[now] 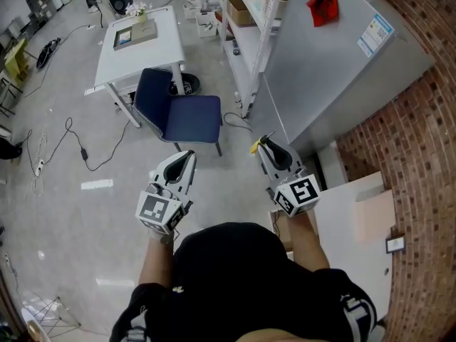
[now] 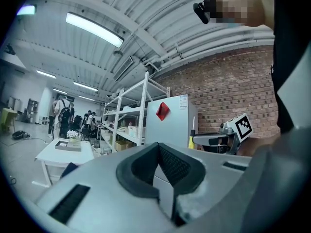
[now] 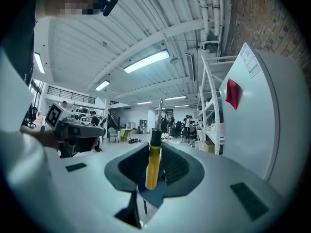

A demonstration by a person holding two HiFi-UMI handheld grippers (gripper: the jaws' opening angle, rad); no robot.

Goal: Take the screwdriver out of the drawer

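Workshop floor (image 1: 85, 191) lies below both level grippers. The right gripper (image 3: 156, 152) has its jaws clamped on the screwdriver (image 3: 151, 166) at its yellow handle. It looks light, stiff and probably slick. The left gripper (image 2: 159, 152) has its jaws closed and empty.

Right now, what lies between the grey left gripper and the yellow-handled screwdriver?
Nothing: in the head view, only bare grey floor shows between left gripper and screwdriver.

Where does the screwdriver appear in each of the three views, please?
Head view: screwdriver right of centre, at the right tool's tip.
Left gripper view: right of centre, yellow handle showing.
Right gripper view: centre, upright between the jaws.
Shared landmark: the grey cabinet bearing a red tag.
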